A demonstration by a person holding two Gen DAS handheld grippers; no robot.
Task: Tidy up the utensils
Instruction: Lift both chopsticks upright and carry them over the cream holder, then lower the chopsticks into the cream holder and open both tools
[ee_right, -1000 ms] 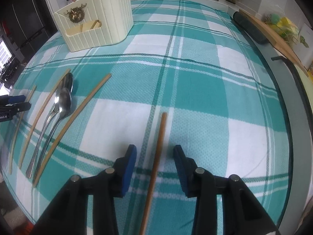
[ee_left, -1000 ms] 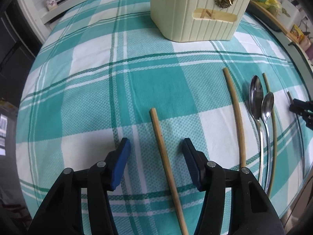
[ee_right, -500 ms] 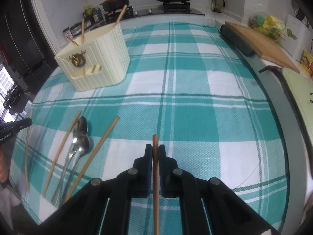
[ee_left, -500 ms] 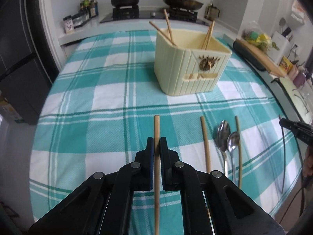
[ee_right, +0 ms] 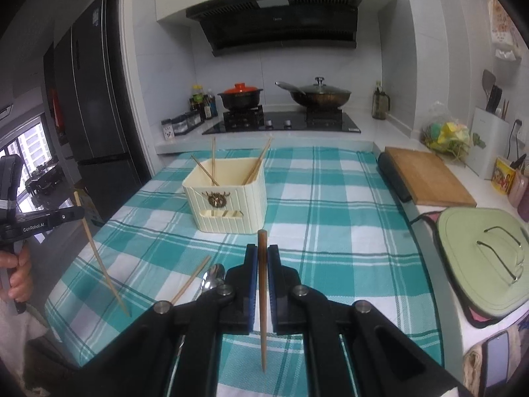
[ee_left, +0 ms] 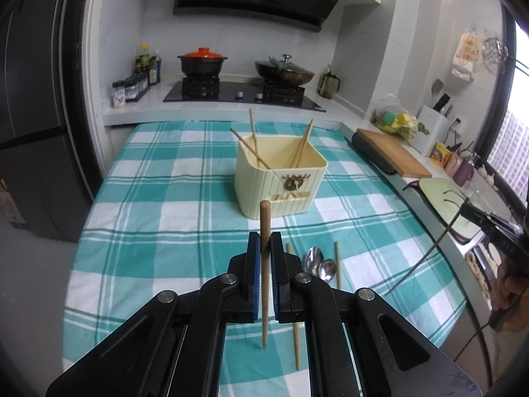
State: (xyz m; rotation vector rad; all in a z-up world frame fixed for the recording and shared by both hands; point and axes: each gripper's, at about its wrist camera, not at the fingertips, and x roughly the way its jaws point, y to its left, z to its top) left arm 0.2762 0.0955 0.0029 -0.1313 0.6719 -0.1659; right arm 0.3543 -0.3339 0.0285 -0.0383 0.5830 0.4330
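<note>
Holding one chopstick each, both grippers hang above the checked worktop (ee_left: 139,198) with their fingers clamped tight on the wood. The left gripper (ee_left: 264,248) pinches its chopstick (ee_left: 265,264) near the thick end, which pokes up just past the fingertips; the thin end hangs down and back toward the camera. The right gripper (ee_right: 263,258) grips its chopstick (ee_right: 262,297) the same way, so each stick's long axis runs roughly along its fingers.

The cream holder (ee_left: 281,182) stands straight ahead of both grippers, farther along the cloth, open top up, with several chopsticks already leaning inside. In the left view it sits slightly right of the fingers; in the right view, slightly left (ee_right: 228,198). Neither hand looks clearly nearer.

My reading is that the coming move is a carry forward and over the rim, then tipping each stick steeper so the thin end drops in first.

Two spoons (ee_left: 319,263) and more chopsticks (ee_left: 337,264) lie on the cloth just below, yet to be sorted.
</note>
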